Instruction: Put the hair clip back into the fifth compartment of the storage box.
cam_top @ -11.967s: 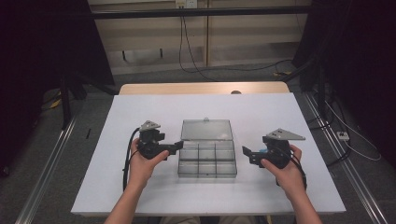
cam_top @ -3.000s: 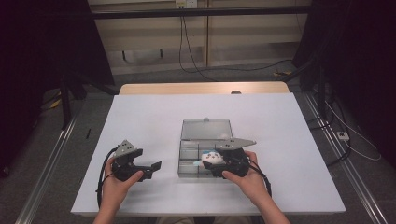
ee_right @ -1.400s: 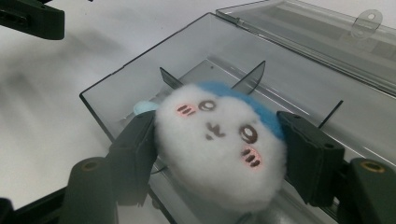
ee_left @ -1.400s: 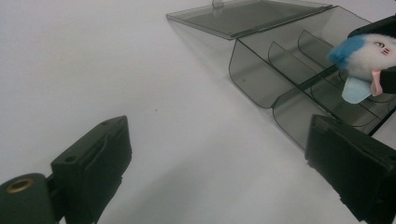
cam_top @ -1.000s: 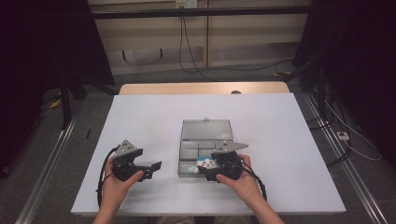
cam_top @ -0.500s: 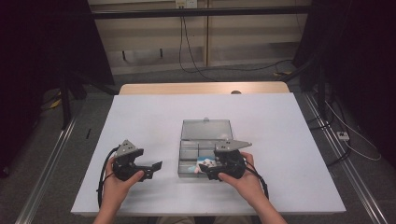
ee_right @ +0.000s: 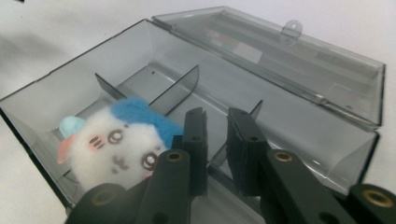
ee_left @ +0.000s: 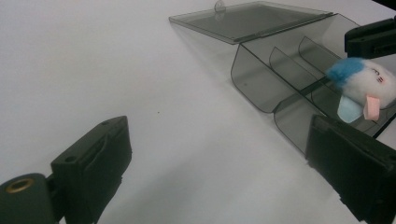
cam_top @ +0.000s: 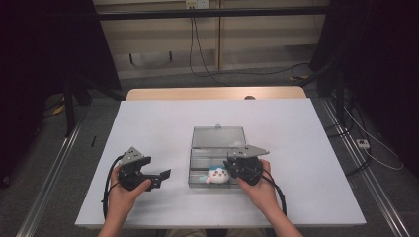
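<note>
A white table [cam_top: 163, 123] fills the middle of the high view, with a person's two forearms coming in from the near edge. At the table's centre stands a clear grey compartment box [cam_top: 217, 163], its lid [cam_top: 219, 136] lying open and flat on the far side. Dividers split the box into small cells.

A small white plush toy [cam_top: 216, 175] with blue ears lies in the near row of the box, toward its left end. In the right gripper view the toy [ee_right: 114, 144] faces the camera, showing a pink ear, drawn eyes and rosy cheeks.

The right gripper [cam_top: 231, 168] sits over the near right part of the box, just beside the toy. Its jaws have just been closing and now stand narrow, nearly together, with nothing between them; the toy rests against the outer side of one jaw.

The left gripper [cam_top: 165, 174] rests on the table to the left of the box, well apart from it. Its jaws stand wide and empty, pointing toward the box.
</note>
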Demonstrator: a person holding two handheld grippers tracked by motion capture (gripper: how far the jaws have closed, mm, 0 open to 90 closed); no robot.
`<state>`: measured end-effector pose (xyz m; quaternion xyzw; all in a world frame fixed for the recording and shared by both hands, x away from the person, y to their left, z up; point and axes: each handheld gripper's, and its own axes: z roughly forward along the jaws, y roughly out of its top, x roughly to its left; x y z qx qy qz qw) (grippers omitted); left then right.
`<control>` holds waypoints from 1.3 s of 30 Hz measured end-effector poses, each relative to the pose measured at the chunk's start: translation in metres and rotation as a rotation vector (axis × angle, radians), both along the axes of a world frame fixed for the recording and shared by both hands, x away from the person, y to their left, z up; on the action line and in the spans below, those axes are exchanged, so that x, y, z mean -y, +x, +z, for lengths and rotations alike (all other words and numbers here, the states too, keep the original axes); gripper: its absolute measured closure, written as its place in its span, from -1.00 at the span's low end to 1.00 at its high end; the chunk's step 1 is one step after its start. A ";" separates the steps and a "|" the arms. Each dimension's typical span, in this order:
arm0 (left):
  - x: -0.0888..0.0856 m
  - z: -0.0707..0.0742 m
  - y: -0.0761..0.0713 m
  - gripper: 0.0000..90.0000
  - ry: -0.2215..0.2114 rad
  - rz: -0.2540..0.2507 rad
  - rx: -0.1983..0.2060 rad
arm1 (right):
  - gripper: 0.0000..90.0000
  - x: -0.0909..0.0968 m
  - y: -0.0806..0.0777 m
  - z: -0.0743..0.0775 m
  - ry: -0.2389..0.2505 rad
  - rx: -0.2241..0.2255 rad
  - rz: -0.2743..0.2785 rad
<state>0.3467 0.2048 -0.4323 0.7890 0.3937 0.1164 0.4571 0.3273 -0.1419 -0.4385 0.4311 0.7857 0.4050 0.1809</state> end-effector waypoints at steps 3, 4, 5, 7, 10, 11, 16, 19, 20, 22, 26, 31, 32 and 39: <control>0.000 0.000 0.000 -0.84 0.005 0.001 0.003 | 0.82 -0.001 -0.003 0.001 0.005 -0.010 0.035; 0.001 0.000 0.000 -0.84 0.011 -0.002 0.000 | 0.81 -0.001 -0.003 0.001 0.008 -0.012 0.044; 0.001 -0.001 0.000 -0.84 0.013 -0.006 -0.002 | 0.75 -0.001 -0.004 0.002 0.007 -0.009 0.042; 0.003 -0.001 0.000 -0.84 0.013 -0.005 -0.002 | 0.59 0.001 -0.004 0.003 0.012 0.000 0.027; 0.003 0.000 0.000 -0.84 0.012 -0.007 0.000 | 0.33 0.005 -0.003 0.005 0.040 0.006 0.005; 0.003 0.000 0.000 -0.84 0.006 -0.004 0.001 | 0.25 0.006 -0.002 0.006 0.047 0.003 -0.002; 0.008 0.003 0.000 -0.84 0.006 -0.018 -0.010 | -0.08 0.012 -0.001 0.011 0.080 0.003 -0.031; 0.012 0.004 0.002 -0.84 0.006 -0.023 -0.010 | -0.23 0.014 0.000 0.012 0.090 0.001 -0.040; 0.013 0.004 0.003 -0.84 0.008 -0.028 -0.011 | -0.26 0.015 0.000 0.013 0.090 0.000 -0.040; 0.017 0.003 0.005 -0.84 0.004 -0.034 -0.017 | -0.36 0.017 0.000 0.013 0.089 -0.001 -0.044; 0.023 0.003 0.008 -0.84 0.009 -0.053 -0.026 | -0.56 0.021 0.000 0.013 0.080 0.001 -0.066; 0.028 0.006 0.010 -0.84 0.010 -0.066 -0.026 | -0.61 0.025 0.001 0.014 0.082 0.004 -0.071; 0.029 0.007 0.011 -0.84 0.008 -0.065 -0.029 | -0.61 0.025 0.001 0.014 0.085 0.004 -0.071; 0.034 0.009 0.018 -0.84 0.006 -0.067 -0.047 | -0.67 0.032 0.007 0.018 0.082 0.020 -0.103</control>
